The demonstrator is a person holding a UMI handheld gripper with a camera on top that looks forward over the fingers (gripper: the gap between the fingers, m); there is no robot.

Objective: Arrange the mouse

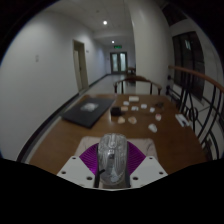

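Note:
A grey mouse (112, 160) stands between my gripper's (112, 168) two purple-padded fingers (90, 157), held above the near edge of a long wooden table (70, 135). Both pads press against its sides, so the gripper is shut on the mouse. The mouse's front points away from me along the table. Its underside and the table directly below it are hidden.
A dark closed laptop (86, 113) lies on the table to the left ahead. Several small white items (138, 105) are scattered on the table's middle and right. Chairs (184, 120) stand along the right side. A corridor with doors runs beyond.

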